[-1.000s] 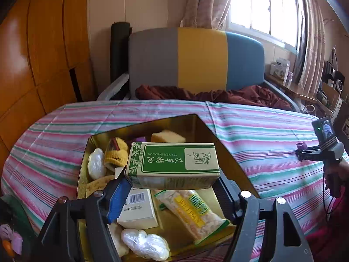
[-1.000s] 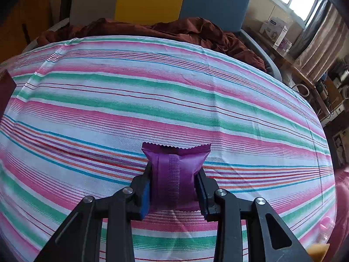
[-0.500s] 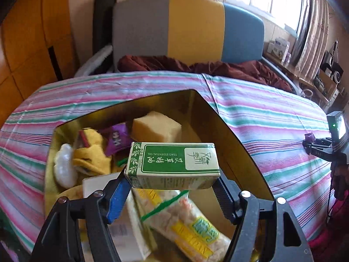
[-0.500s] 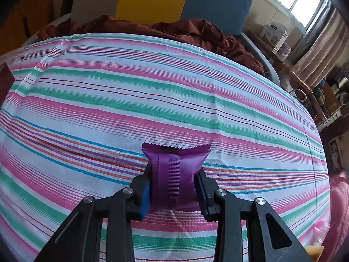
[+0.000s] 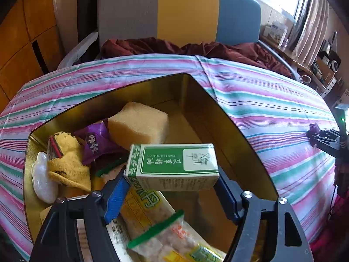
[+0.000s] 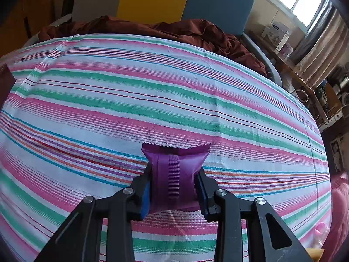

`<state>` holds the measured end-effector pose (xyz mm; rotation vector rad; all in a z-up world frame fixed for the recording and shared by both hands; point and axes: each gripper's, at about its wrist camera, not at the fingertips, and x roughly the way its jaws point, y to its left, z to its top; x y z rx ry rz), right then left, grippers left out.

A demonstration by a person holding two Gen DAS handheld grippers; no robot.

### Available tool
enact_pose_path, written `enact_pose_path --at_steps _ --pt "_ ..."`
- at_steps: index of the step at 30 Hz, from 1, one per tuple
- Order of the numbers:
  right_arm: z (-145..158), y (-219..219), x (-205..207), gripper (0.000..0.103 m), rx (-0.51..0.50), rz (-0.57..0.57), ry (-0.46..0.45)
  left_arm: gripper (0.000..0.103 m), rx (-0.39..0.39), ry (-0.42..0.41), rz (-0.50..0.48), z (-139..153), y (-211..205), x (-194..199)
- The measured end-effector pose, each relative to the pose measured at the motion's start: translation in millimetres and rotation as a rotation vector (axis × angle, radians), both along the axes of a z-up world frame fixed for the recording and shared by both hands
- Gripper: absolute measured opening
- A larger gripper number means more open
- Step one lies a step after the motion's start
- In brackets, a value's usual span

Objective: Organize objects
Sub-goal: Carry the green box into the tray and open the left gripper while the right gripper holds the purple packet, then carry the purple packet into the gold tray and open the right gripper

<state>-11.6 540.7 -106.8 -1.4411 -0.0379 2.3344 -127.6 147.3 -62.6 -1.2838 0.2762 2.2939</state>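
In the left wrist view a green and white box [image 5: 174, 166] hangs level between the blue pads of my left gripper [image 5: 172, 187], above a gold tin [image 5: 229, 113]. The jaws are opening while the box still sits against the pad tips. The tin holds a yellow cake block [image 5: 139, 123], a purple packet [image 5: 96, 139], a snack bag [image 5: 165, 235] and other wrapped items. My right gripper [image 6: 174, 187] is shut on another purple packet [image 6: 174, 170] just above the striped tablecloth [image 6: 152, 87]. It also shows at the right edge of the left wrist view.
A grey, yellow and blue chair back [image 5: 185, 11] stands behind the table, with maroon cloth [image 5: 218, 48] on its seat. Wooden panels line the left wall. Shelves with clutter [image 6: 327, 91] fill the right side under the window.
My left gripper has carried the green box forward and down over the tin, which now fills more of the view. Its right finger has moved slightly outward. The right gripper has stayed still.
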Motion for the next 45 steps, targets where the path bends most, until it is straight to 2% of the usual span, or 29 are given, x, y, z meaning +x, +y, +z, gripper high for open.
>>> enact_pose_path --at_steps 1,4,7,13,17,19,25,30,35,40,42,44,45 --pt "0.0 -0.2 -0.1 0.036 0.001 0.0 0.0 0.084 0.002 0.01 -0.009 2.4 -1.9 4.5" --pt "-0.3 -0.3 -0.1 0.036 0.003 -0.001 0.0 0.085 -0.012 0.024 -0.029 4.7 -4.1 10.5" --pt "-0.3 -0.1 -0.8 0.036 0.01 0.001 -0.001 0.085 -0.003 0.031 0.005 11.5 -12.6 15.8" --pt "1.2 -1.6 -2.9 0.034 0.022 -0.011 -0.022 0.085 0.014 0.194 0.081 48.6 -43.8 63.4" --pt "8.3 -4.8 -0.8 0.033 -0.033 -0.041 -0.017 0.085 0.061 0.266 0.147 69.3 -68.1 91.2" --pt "19.5 -15.6 1.7 0.034 -0.078 -0.039 0.025 0.085 0.071 0.293 0.175 78.2 -78.1 98.6" --pt "70.0 -90.5 -3.8 0.034 -0.277 0.11 0.195 0.085 0.09 0.347 0.263 93.4 -101.3 116.4" --pt "100.5 -182.6 -23.3 0.035 -0.364 0.297 0.273 0.085 0.065 0.363 0.337 95.3 -115.6 121.0" --pt "105.1 -259.1 -49.7 0.035 -0.416 0.427 0.275 0.085 0.038 0.36 0.382 91.3 -124.1 123.3" --pt "88.5 -309.3 -72.9 0.037 -0.412 0.485 0.225 0.085 0.038 0.337 0.435 83.8 -132.6 122.1" --pt "78.5 -322.8 -80.3 0.041 -0.377 0.497 0.2 0.085 0.033 0.328 0.469 81.7 -135.2 120.4" --pt "68.7 -332.5 -85.9 0.063 -0.36 0.504 0.182 0.085 0.031 0.334 0.484 80.4 -138.2 120.5" --pt "65.1 -334.5 -87.5 0.078 -0.367 0.503 0.179 0.085 0.022 0.339 0.49 79.7 -138.9 120.6"
